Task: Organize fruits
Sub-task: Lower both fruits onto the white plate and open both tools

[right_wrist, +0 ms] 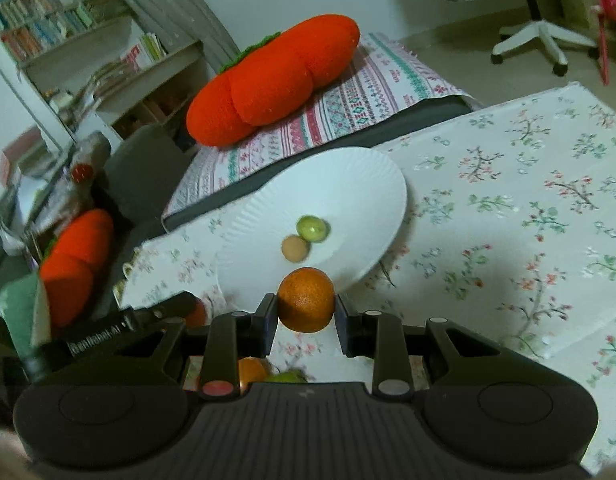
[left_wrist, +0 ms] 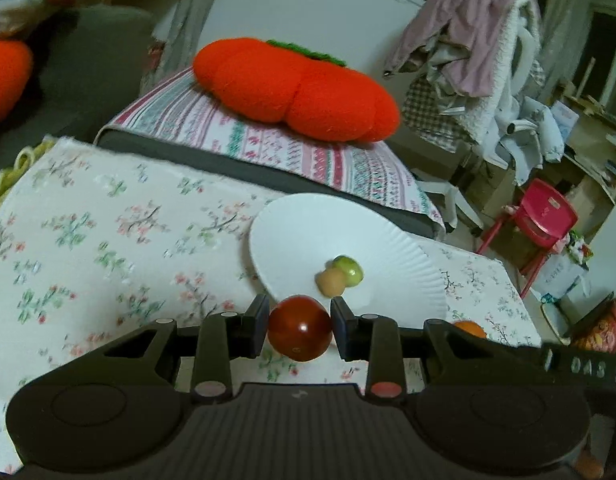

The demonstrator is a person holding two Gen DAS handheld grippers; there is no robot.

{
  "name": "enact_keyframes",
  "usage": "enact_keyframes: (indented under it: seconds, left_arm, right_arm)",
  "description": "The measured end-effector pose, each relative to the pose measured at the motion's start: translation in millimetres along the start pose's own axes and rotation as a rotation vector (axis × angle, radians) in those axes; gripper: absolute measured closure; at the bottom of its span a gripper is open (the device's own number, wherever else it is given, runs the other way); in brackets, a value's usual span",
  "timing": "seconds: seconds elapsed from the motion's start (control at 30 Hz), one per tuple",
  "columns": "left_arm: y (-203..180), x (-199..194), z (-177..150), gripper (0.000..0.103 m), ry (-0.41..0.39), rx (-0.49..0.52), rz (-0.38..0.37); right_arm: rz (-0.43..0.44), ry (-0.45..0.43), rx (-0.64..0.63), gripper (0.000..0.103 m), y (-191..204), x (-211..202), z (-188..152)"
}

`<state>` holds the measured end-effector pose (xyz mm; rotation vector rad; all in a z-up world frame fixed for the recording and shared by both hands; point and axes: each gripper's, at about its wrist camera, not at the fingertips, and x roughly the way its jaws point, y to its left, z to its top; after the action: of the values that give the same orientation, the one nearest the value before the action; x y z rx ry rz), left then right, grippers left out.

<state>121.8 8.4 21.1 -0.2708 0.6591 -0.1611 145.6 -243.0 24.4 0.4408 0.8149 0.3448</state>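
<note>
— Fruits first: what is each hand carrying?

— Nearest, the left gripper [left_wrist: 299,326] grasps a dark red fruit [left_wrist: 299,328], and the right gripper [right_wrist: 305,314] is clenched on an orange [right_wrist: 306,299]. Both hang just short of the near rim of the paper plate [left_wrist: 308,220].

— And beyond them?

— A green fruit [right_wrist: 312,229] and a tan one [right_wrist: 295,248] touch each other on the plate, which lies on the floral cloth [left_wrist: 107,220].

— So how should they go down?

— I'd carry each past the rim, lower it close to the plate, and release gently beside the pair so nothing rolls.
</note>
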Motion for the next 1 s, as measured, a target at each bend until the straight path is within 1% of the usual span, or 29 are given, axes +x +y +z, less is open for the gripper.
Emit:
enact_keyframes:
  seconds: [0.17, 0.3, 0.43, 0.67, 0.87, 0.97, 1.0]
  left_arm:
    - [-12.1, 14.3, 5.7, 0.09, -0.031, 0.074, 0.008]
    - [-16.0, 27.5, 7.2, 0.09, -0.029, 0.11, 0.014]
    - [-19.3, 34.9, 6.1, 0.09, -0.022, 0.124, 0.008]
    - [-23.1, 39.8, 3.1, 0.09, -0.01, 0.15, 0.009]
    - [-23.3, 42.8, 0.6, 0.089, -0.001, 0.159, 0.006]
    - [-22.0, 40.2, 2.0, 0.086, 0.001, 0.147, 0.009]
    - [-20.3, 38.6, 3.0, 0.082, 0.002, 0.135, 0.007]
  right_arm:
    - [-0.04, -0.021, -0.047, 0.075, 5.5, 12.8, 4.4]
    - [-0.068, -0.039, -0.109, 0.075, 12.5, 15.1, 5.0]
    - [-0.086, -0.046, -0.156, 0.075, 16.4, 20.8, 5.7]
    - [-0.122, -0.022, -0.189, 0.075, 19.0, 36.0, 4.1]
    - [-0.133, -0.017, -0.205, 0.074, 21.0, 39.0, 2.0]
    - [-0.14, -0.024, -0.203, 0.072, 21.4, 37.2, 2.1]
    - [-0.144, -0.03, -0.197, 0.071, 20.8, 34.6, 3.0]
